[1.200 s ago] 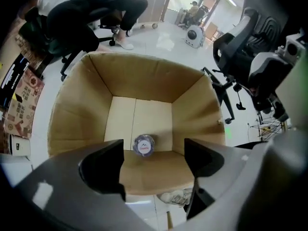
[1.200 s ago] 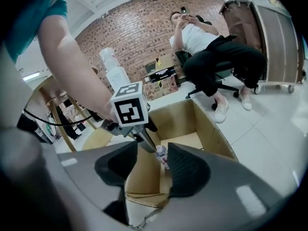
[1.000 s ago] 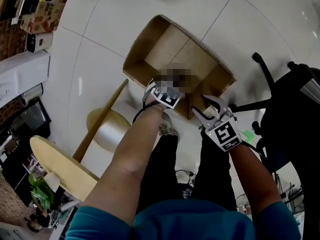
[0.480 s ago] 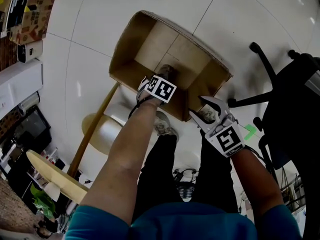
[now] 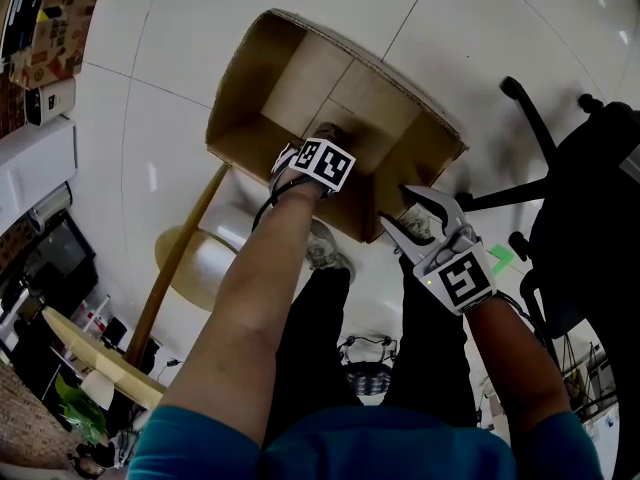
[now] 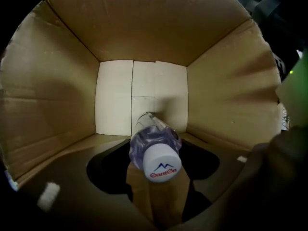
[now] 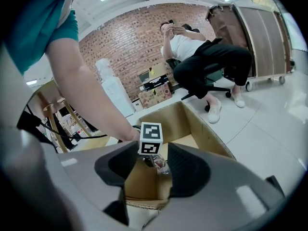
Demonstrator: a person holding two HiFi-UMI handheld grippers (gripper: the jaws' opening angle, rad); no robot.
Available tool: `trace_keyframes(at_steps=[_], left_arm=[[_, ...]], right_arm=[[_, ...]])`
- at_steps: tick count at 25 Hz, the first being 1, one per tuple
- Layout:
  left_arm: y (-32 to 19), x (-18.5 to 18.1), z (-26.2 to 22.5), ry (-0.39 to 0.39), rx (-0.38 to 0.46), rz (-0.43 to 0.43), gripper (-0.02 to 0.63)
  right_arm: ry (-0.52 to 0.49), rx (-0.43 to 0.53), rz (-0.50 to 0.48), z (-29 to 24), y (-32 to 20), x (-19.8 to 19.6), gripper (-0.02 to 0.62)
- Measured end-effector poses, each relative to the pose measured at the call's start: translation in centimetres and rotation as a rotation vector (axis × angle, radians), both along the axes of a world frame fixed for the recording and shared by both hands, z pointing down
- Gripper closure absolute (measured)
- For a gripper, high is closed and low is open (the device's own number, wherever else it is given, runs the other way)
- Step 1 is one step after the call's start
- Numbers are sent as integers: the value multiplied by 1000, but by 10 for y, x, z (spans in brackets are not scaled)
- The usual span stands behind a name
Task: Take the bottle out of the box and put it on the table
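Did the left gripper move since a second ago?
Yes. Against the box's near wall, the left gripper has sunk deeper into the box, down toward the bottle. Its jaws are closing with the bottle between them, not yet pressing.

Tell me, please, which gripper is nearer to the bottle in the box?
Left. The left gripper is down inside the box, with the bottle between its closing jaws. The right gripper hovers open outside the box's near wall.

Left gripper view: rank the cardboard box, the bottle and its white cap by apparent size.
1. Cardboard box, filling the view.
2. Bottle, seen end-on, so foreshortened.
3. White cap, smallest, though nearest the camera.
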State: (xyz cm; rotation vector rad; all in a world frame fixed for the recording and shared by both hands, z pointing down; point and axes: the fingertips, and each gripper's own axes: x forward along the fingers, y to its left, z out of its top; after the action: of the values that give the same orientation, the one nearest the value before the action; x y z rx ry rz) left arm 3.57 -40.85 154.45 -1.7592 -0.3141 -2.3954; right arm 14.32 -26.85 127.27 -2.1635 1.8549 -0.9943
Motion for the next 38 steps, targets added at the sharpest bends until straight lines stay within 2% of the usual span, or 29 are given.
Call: trace_keyframes(at_steps=[4, 11, 15, 17, 21, 23, 26, 29, 31, 38], left_arm=[[0, -2, 2, -18, -45, -24, 295], [-3, 12, -6, 14, -60, -18, 296], [0, 17, -20, 26, -68, 3, 298], [6, 26, -29, 33, -75, 5, 298], [11, 65, -42, 67, -52, 2, 298], [12, 91, -74, 89, -47, -8, 298], [30, 112, -149, 107, -73, -10, 298], [45, 125, -209, 132, -68, -2, 298], [53, 135, -250, 154, -60, -5, 298], [87, 166, -392, 243, -65, -42, 298]], right_arm=[[-91, -64, 30, -3, 5, 0, 400], [-100, -78, 36, 2, 9, -6, 400], [-33, -31, 12, -6, 6, -12, 400], [-33, -31, 14, -11, 10, -9, 400], [79, 63, -16, -12, 7, 24, 400], [58, 59, -28, -41, 1, 45, 400], [62, 51, -44, -109, 4, 61, 400], [150, 102, -64, -159, 13, 71, 400], [172, 110, -87, -195, 20, 77, 400], [146, 134, -160, -302, 52, 86, 402]])
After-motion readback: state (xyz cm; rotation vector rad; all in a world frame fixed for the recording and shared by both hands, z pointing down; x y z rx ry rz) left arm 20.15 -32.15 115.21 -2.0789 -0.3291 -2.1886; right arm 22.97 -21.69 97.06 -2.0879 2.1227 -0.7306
